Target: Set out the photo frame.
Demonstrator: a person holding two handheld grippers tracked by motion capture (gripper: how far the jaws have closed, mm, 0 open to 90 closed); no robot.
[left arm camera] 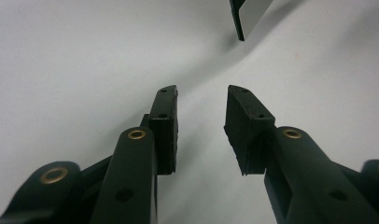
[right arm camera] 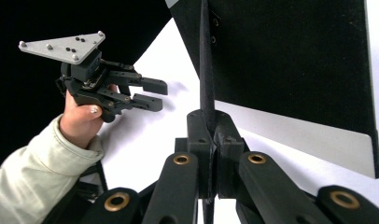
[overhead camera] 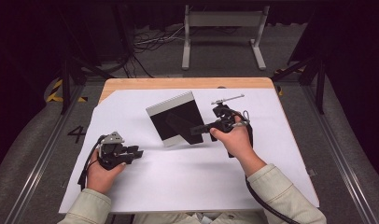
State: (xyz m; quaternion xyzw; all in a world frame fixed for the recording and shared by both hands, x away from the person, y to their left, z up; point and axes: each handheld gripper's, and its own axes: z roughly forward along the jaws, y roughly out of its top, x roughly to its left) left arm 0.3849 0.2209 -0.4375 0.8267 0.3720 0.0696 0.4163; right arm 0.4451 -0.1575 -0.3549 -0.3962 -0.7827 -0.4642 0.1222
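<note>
The picture frame [overhead camera: 174, 118] is tilted up off the white sheet [overhead camera: 178, 177] near the middle of the table, black back showing with a pale band along one edge. The right gripper [overhead camera: 197, 130] is clamped tight on its thin black back stand [right arm camera: 206, 70]. The left gripper [overhead camera: 136, 153] rests apart, jaws half spread, holding nothing.

left hand-held gripper [overhead camera: 137, 153]: low at near left, jaws level, parted, nothing between | right hand-held gripper [overhead camera: 195, 130]: raised at centre-right, jaws pointing left, pinched together on a thin edge
</note>
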